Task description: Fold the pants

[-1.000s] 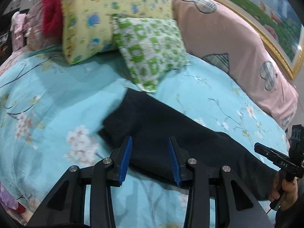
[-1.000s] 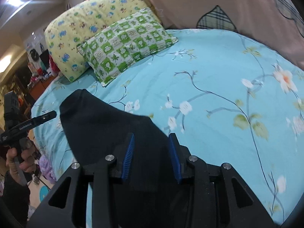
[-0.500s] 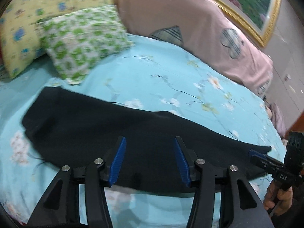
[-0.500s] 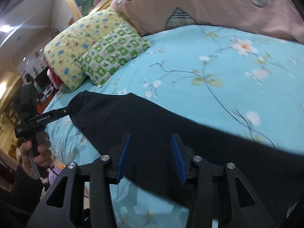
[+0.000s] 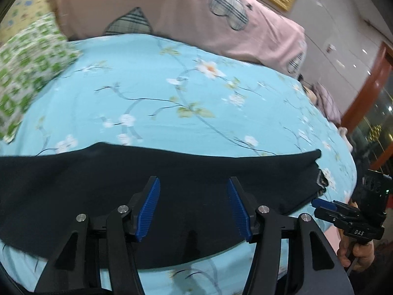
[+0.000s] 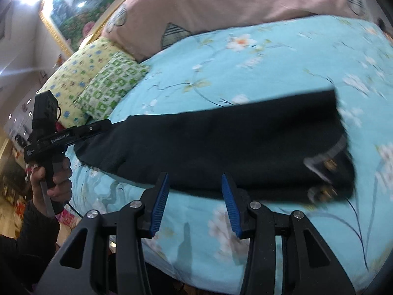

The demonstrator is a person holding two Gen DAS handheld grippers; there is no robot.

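Observation:
Black pants (image 5: 103,186) lie flat and lengthwise along the near edge of a blue floral bed (image 5: 172,103). They also show in the right wrist view (image 6: 233,142), with the waistband and metal buttons (image 6: 326,169) at the right end. My left gripper (image 5: 194,206) is open and empty, just above the middle of the pants. My right gripper (image 6: 195,199) is open and empty at the near edge of the pants. The right gripper also shows in the left wrist view (image 5: 329,205), by the waist end. The left gripper shows in the right wrist view (image 6: 98,126), over the leg end.
A pink quilt (image 5: 196,19) runs along the back of the bed. A green checked pillow (image 6: 110,86) and a yellow pillow (image 6: 73,71) lie at the head end. A framed picture (image 6: 71,12) hangs on the wall. The bed's near edge is just below the grippers.
Both wrist views have swung right along the pants. The left gripper moved from the leg end to the middle. The right gripper backed off to the near edge; the waistband came into view.

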